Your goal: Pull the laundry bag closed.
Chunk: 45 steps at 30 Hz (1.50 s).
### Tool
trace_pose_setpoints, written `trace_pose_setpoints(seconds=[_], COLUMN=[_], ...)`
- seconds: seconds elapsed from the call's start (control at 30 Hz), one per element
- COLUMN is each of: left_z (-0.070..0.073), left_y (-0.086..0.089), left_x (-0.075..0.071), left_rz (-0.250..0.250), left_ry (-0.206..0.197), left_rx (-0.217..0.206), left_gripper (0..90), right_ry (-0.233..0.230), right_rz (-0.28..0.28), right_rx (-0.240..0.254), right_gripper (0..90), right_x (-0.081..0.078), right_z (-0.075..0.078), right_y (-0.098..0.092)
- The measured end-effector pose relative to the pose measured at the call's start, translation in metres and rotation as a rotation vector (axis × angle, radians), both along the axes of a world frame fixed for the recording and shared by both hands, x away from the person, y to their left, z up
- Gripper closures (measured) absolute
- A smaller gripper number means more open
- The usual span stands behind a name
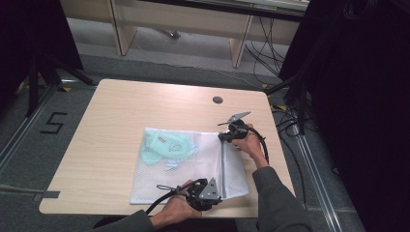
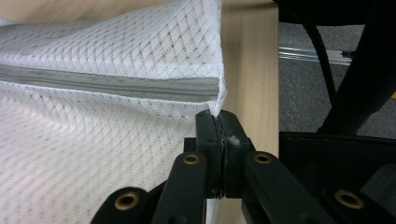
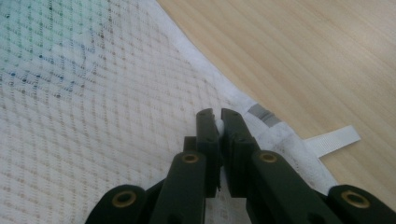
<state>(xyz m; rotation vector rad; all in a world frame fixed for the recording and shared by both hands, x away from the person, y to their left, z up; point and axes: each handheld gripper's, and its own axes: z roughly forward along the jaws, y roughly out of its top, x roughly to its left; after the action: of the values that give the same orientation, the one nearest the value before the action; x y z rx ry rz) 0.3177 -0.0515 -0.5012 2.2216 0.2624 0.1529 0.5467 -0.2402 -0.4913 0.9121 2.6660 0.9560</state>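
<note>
A light wooden table [image 1: 121, 145] carries a white mesh laundry bag [image 1: 193, 169] lying flat toward its near right corner, the bag's near edge close to the table's near edge; the left half and far side of the tabletop lie bare. Pale green cloth [image 1: 164, 147] shows through the mesh. The left gripper [image 2: 218, 122] is clenched on the bag's corner by the grey zipper [image 2: 107, 84]. The right gripper [image 3: 216, 114], jaws pressed together, pinches mesh at the far edge beside a white loop tab [image 3: 334, 139].
</note>
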Motion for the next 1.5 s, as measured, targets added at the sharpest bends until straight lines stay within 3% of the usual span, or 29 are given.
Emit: trace_pose_setpoints(seconds=[0.07,0.1,0.2,0.27,0.3,0.33,0.5,0.53,0.7,0.77,0.83,0.9,0.93,1.0,1.03,1.17,1.33,1.37,1.5], left_z=[-0.0012,-0.0013,-0.001,-0.0017,-0.002,-0.0021,-0.0029,-0.0033,-0.0024,-0.0026,-0.0032,-0.0049,-0.0054,-0.0041,-0.0034,-0.0031,-0.0055,-0.0056,-0.0079], left_y=[-0.0014,-0.0013,-0.0013,-0.0013,-0.0011,-0.0009,-0.0003,-0.0003,0.0002,0.0,-0.0005,-0.0005,-0.0007,-0.0005,-0.0007,0.0004,0.0003,0.001,0.001], left_x=[-0.0012,-0.0014,-0.001,-0.0013,-0.0015,-0.0015,-0.0004,-0.0006,-0.0004,-0.0001,0.0006,0.0008,0.0007,0.0018,0.0018,0.0037,0.0052,0.0059,0.0068], left_rz=[-0.002,-0.005,-0.007,-0.002,-0.002,-0.003,0.0,0.005,-0.004,0.009,0.008,-0.001,0.006,0.005,0.01,0.018,0.024,0.023,0.032], left_ry=[0.008,-0.005,0.003,0.01,0.01,0.008,0.011,0.017,0.018,0.034,0.051,0.025,0.037,0.033,0.034,0.04,0.048,0.044,0.053], left_rx=[-0.005,0.008,0.008,-0.003,0.0,0.004,-0.001,-0.008,-0.004,-0.021,-0.018,0.007,0.0,0.003,-0.002,-0.001,0.004,0.012,0.01], left_gripper=[88.5,88.5,88.5,88.5,88.5,88.5,88.5,88.6,88.7,88.7,88.5,88.3,88.2,88.1,88.0,87.8,86.7,86.7,86.6], right_ry=[-0.012,-0.015,-0.017,-0.017,-0.001,-0.021,-0.02,-0.033,-0.033,-0.033,-0.055,-0.035,-0.034,-0.051,-0.045,-0.043,-0.05,-0.064,-0.064], right_rz=[-0.004,-0.029,-0.034,-0.012,-0.025,-0.041,-0.003,-0.001,-0.03,-0.01,-0.004,-0.029,-0.024,-0.064,-0.034,-0.039,-0.055,-0.034,-0.063], right_rx=[0.016,0.01,-0.001,0.014,-0.014,-0.014,-0.01,0.011,-0.007,-0.001,0.001,0.007,0.011,-0.009,0.015,-0.003,0.014,0.019,0.0], right_gripper=[87.0,87.0,87.0,87.0,87.0,87.0,87.0,86.9,86.9,87.0,87.0,87.0,86.9,86.9,86.9,86.9,86.7,86.7,86.3], right_x=[0.0004,0.0014,0.0019,0.003,0.0022,0.0029,0.0052,0.0059,0.0063,0.0067,0.0084,0.0074,0.0075,0.0074,0.0074,0.0078,0.0069,0.0077,0.0066], right_z=[-0.002,-0.0022,-0.0013,-0.0007,0.0017,-0.0004,-0.0004,-0.0015,-0.0015,-0.0019,-0.0026,-0.002,-0.0017,-0.0018,-0.0014,0.0002,0.0001,-0.0002,0.0005], right_y=[0.0012,0.0005,0.0002,0.0007,0.0005,0.0022,0.0024,0.003,0.0033,0.0033,0.0027,0.0029,0.0028,0.0033,0.003,0.0011,0.0029,0.0029,0.0037])
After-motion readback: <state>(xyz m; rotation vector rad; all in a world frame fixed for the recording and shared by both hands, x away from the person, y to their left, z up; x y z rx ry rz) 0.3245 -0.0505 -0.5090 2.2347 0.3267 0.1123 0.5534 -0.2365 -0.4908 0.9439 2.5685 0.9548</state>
